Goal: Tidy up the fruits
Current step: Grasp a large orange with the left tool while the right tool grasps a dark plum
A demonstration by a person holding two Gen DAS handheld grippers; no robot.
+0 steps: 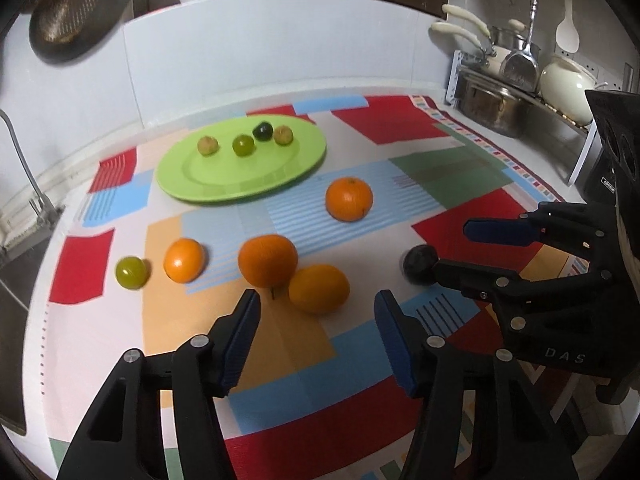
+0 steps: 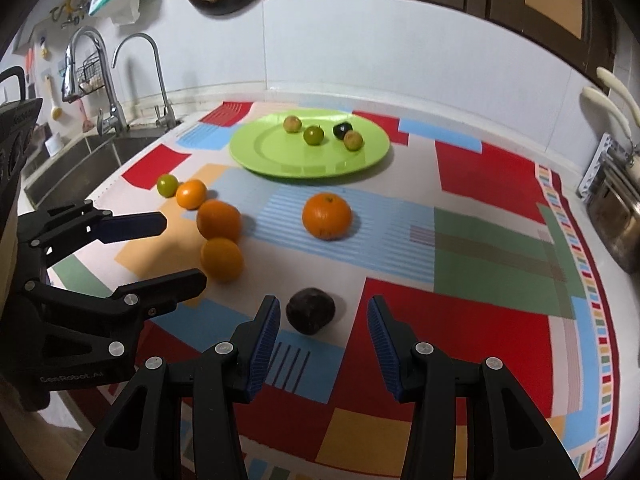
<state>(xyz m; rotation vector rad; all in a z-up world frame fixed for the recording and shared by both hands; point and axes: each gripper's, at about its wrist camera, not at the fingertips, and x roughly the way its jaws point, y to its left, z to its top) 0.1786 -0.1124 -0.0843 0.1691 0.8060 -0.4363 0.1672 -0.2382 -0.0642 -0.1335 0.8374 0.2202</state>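
Observation:
A green plate at the back of the patterned cloth holds several small fruits: two brownish, one green, one dark. Several oranges lie on the cloth: one alone, two touching, a smaller one. A green fruit lies at the left. My left gripper is open just short of the touching oranges. My right gripper is open around a dark fruit.
A sink with two faucets lies left of the cloth. A dish rack with pots stands at the right back. A white backsplash runs behind. A round strainer hangs on the wall.

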